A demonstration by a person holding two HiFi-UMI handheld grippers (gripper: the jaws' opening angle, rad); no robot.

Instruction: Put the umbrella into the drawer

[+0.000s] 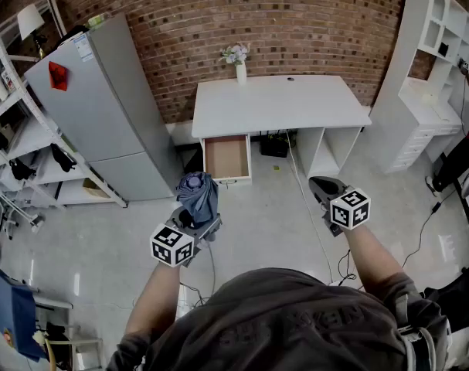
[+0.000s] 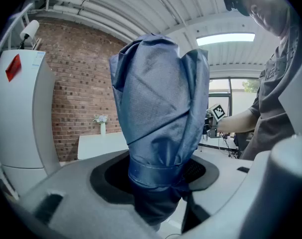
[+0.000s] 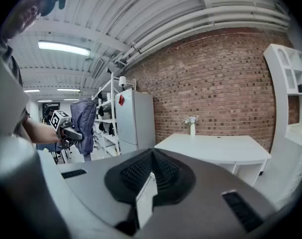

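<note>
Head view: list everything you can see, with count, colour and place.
Red brick wall: one, red-brown, across the back.
White desk: one, white, against the wall.
Open desk drawer: one, white with a brown bottom, pulled out under the desk's left end, nothing seen inside.
Flower vase: one, white, on the desk's back left.
Refrigerator: one, grey, left of the desk.
Open shelving rack: one, white, far left.
Tall shelf cabinet: one, white, right of the desk.
Folded blue fabric umbrella: one, blue, held upright in front of the drawer.
Left gripper: one, grey, closed on the umbrella.
Right gripper: one, grey, jaws together, empty.
</note>
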